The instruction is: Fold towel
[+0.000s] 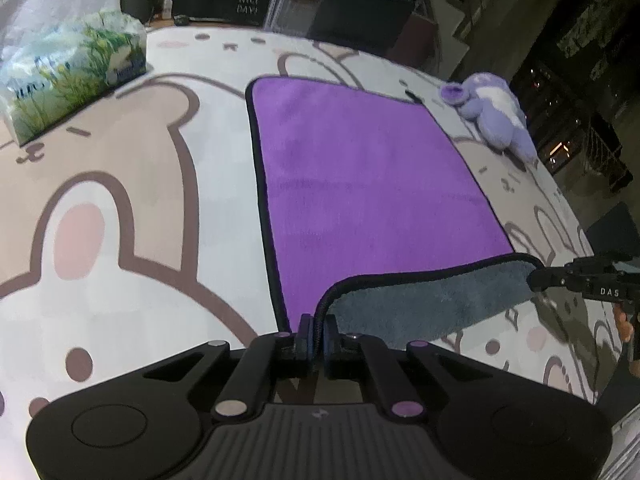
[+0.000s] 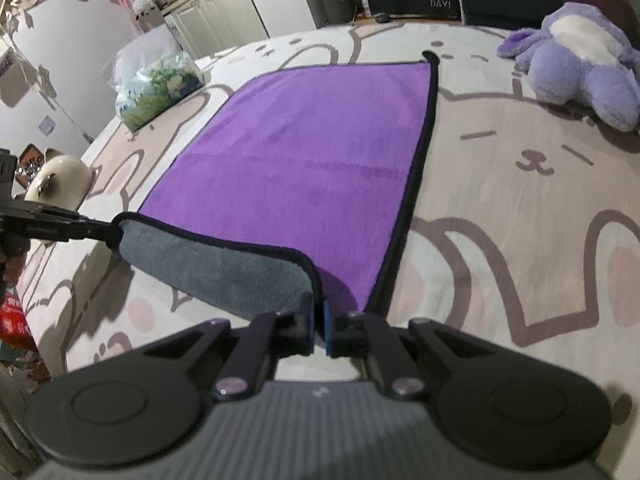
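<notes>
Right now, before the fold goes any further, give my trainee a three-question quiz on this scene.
1. True or false: both tongs, the left tongs and the right tongs, are shut on near corners of the purple microfibre towel with black edging.
2. Which colour shows on the towel's lifted underside? A) grey B) white C) green
3. Fill in: the soft toy lying on the cartoon-printed cover on the right tongs' side of the towel is a lilac plush ____.

Key: 1 true; 2 A; 3 rabbit.
</notes>
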### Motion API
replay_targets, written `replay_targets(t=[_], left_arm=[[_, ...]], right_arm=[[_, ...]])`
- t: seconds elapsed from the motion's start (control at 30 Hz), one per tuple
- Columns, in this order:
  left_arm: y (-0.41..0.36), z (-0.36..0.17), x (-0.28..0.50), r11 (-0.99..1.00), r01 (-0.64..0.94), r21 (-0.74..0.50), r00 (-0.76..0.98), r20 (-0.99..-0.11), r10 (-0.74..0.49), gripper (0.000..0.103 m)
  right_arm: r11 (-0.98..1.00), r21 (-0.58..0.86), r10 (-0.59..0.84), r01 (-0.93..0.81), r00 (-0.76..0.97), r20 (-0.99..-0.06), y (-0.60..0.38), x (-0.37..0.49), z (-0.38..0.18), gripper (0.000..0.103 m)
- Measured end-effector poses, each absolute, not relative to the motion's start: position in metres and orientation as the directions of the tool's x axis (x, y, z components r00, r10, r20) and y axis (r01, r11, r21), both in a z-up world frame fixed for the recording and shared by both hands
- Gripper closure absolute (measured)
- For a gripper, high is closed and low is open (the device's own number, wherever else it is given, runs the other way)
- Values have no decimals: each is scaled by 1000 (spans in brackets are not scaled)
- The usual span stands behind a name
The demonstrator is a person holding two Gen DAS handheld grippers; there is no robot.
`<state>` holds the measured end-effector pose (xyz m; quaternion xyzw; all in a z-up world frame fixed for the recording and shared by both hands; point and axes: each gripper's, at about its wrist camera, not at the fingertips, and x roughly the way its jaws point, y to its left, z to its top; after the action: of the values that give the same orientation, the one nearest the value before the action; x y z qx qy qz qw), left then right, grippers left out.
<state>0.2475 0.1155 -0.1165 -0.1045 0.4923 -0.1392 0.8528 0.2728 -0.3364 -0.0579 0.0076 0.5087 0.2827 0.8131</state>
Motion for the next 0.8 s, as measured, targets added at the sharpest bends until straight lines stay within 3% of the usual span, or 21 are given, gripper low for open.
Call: replay_targets(t=[0.3, 0.8], left_arm=[[109, -89, 254, 950, 152, -272, 584, -751, -309, 99], [104, -76, 293, 950, 183, -253, 639, -704, -311, 99]], right_arm=[[839, 328, 511, -435, 421, -749, -343, 279, -38, 98], [856, 288, 493, -430, 507, -707, -338, 306, -25, 98]])
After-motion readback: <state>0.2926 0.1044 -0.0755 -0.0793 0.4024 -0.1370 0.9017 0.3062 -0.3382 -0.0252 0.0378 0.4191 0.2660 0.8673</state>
